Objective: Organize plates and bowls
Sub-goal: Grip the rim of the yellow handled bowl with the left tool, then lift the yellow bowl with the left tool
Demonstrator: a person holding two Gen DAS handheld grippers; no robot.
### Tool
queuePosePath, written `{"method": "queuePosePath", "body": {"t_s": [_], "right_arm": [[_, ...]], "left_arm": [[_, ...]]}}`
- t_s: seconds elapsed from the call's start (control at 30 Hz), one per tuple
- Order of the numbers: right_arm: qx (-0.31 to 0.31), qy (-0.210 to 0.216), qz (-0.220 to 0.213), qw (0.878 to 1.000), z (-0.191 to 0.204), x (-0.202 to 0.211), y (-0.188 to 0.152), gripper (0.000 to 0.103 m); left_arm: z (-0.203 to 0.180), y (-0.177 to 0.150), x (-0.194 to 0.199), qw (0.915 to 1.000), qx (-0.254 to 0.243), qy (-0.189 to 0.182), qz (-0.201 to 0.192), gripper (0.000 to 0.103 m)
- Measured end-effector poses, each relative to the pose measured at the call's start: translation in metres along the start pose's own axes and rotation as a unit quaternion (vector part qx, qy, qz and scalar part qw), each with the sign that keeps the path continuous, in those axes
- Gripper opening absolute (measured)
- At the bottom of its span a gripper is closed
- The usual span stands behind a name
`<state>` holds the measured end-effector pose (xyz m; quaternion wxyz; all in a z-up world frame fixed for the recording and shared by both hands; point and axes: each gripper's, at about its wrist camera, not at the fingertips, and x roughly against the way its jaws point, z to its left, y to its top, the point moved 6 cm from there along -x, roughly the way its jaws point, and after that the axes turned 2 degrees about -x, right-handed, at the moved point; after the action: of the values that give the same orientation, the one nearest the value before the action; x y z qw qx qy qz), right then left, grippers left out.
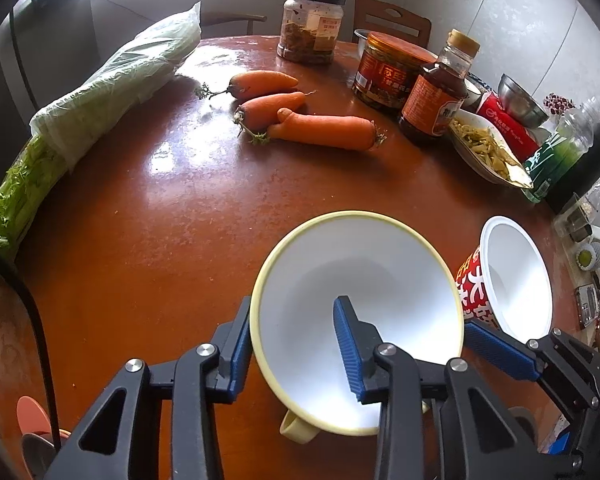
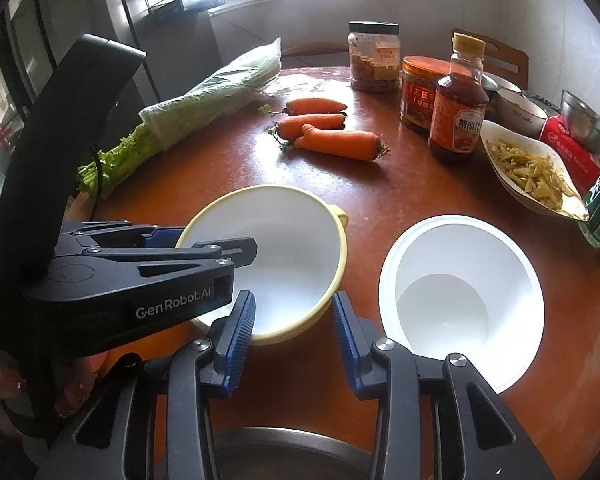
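Observation:
A yellow-rimmed white bowl [image 1: 356,300] with a side handle sits on the brown round table [image 1: 160,220]; it also shows in the right wrist view [image 2: 284,248]. My left gripper [image 1: 292,336] is open, with one finger outside the bowl's rim and the other inside it. A white paper noodle cup [image 1: 516,276] with a red printed side stands to the bowl's right; it also shows in the right wrist view [image 2: 460,292]. My right gripper [image 2: 294,334] is open and empty, just in front of the bowl's near rim.
Three carrots [image 1: 300,112], bagged celery [image 1: 100,92], jars [image 1: 312,26], a sauce bottle [image 1: 440,88], a dish of pickled vegetables [image 1: 488,148] and steel bowls [image 1: 520,100] crowd the far and right sides. A metal bowl [image 2: 292,452] lies below my right gripper.

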<state>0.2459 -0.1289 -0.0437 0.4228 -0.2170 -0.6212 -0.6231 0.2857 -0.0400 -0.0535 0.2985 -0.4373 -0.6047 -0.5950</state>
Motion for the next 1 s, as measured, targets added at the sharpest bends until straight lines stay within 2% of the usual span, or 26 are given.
{"method": "queuePosePath", "body": {"t_s": [0.2,0.63,0.77,1.0], "right_arm": [[-0.013,0.012,0.004,1.0,-0.002,-0.001,-0.002,0.039],[0.007,-0.016,-0.005,1.0,0.001,-0.004,0.004,0.038],[-0.001,-0.007,-0.009,1.0,0.0,-0.002,0.006,0.038],[0.003,-0.003,-0.022,1.0,0.004,0.007,0.01,0.038]], "left_arm": [[0.0,0.0,-0.001,1.0,-0.003,0.0,-0.002,0.038],[0.003,0.0,0.0,1.0,0.002,0.0,-0.005,0.033],[0.002,0.001,0.011,0.9997,-0.005,0.009,-0.021,0.033],[0.005,0.0,0.02,0.9996,0.001,0.008,-0.027,0.033]]}}
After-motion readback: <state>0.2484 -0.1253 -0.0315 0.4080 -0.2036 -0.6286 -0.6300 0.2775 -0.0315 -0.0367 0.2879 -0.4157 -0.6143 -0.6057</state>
